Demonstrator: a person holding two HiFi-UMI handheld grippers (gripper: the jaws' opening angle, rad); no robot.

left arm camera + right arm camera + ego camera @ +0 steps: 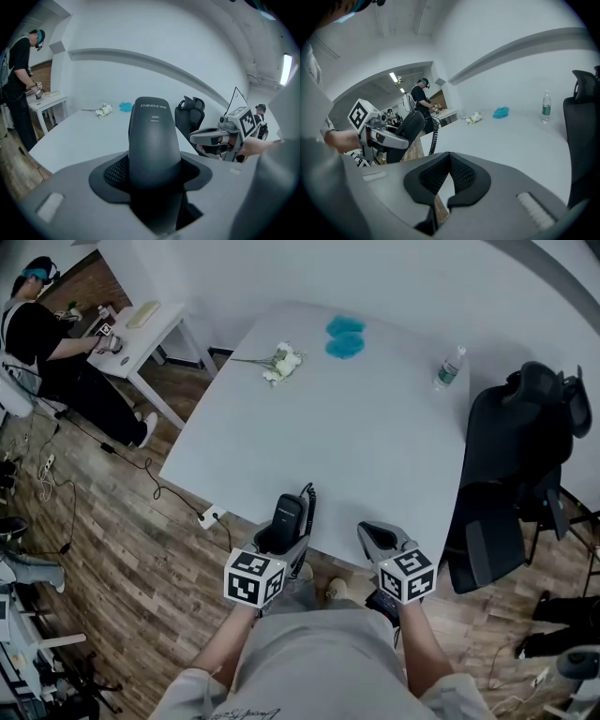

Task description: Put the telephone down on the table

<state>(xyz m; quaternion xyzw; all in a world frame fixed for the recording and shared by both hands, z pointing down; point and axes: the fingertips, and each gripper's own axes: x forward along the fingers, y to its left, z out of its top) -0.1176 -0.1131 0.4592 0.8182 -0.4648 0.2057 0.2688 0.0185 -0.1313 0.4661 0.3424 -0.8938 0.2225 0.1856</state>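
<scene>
Left hand-held gripper (284, 542) clamps the one black corded telephone handset (153, 140) upright at the tabletop's (356, 427) six o'clock edge. The right hand-held gripper (447, 180) is closed and empty. Carrying step, I judge: next, reach toward twelve o'clock, lower, release. Two grippers, one handset, one tabletop.

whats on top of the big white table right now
White flowers, a blue cloth and a water bottle sit on the table. The left tool and its telephone cover part of the near edge.

A black office chair (517, 451) stands on wood-plank floor (112, 554).
</scene>
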